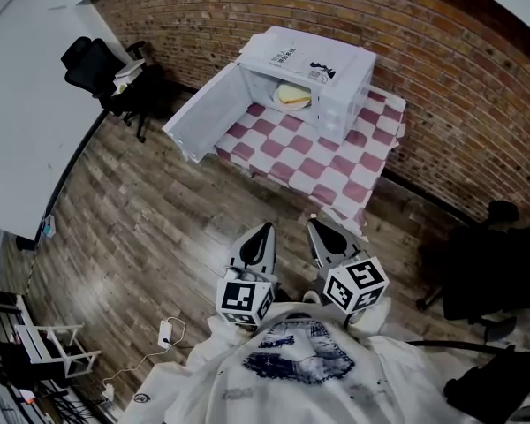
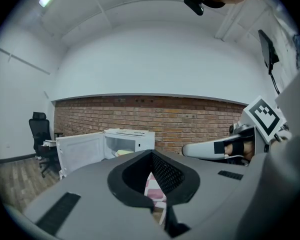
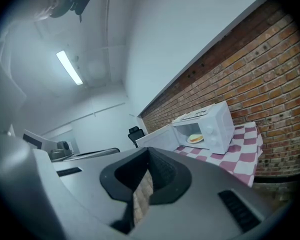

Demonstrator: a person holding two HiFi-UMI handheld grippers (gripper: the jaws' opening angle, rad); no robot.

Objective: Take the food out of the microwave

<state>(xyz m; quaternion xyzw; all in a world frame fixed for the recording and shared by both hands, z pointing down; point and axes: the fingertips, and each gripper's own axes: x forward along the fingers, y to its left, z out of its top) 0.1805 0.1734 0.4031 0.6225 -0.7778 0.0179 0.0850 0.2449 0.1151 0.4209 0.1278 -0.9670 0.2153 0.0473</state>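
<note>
A white microwave stands on a table with a red-and-white checked cloth, against the brick wall. Its door hangs open to the left. Inside lies a pale round food on a plate, which also shows in the left gripper view and the right gripper view. My left gripper and right gripper are side by side over the wooden floor, short of the table, and both point toward the microwave. Both are shut with nothing in them. The right gripper shows beside the left one.
A black office chair stands at the far left near a white desk. Another dark chair is at the right. A white rack and a power adapter with cable lie on the floor at the lower left.
</note>
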